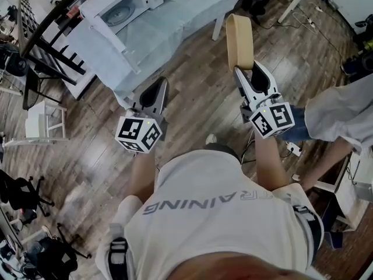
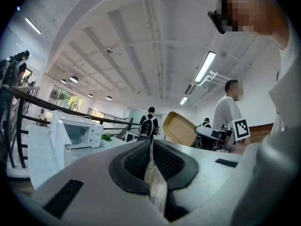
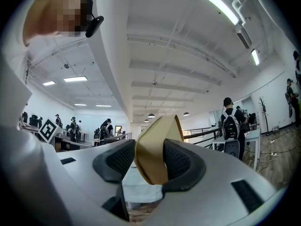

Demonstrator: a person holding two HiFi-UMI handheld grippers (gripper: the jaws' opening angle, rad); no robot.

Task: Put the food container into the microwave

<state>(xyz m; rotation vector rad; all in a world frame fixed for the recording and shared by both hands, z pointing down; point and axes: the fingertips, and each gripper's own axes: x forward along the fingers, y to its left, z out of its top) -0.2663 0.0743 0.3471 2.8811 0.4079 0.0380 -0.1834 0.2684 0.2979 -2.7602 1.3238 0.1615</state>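
Head view = carry step imo: right gripper, jaws partway apart, pinches the tan food container upright over the floor, short of the table, left gripper is closed on nothing, next it needs reaching the open-door microwave & sliding in level.

Both forearms are held out ahead of the torso, roughly parallel and well apart. The left forearm is bare, as is the right forearm. The left gripper is pointed about level, its jaws brought almost together, with only a thin slit left between the pads and nothing gripped. The right gripper is carried slightly further forward, its jaws clamped on one wall of a tan food container, which is held on edge beyond the tips.
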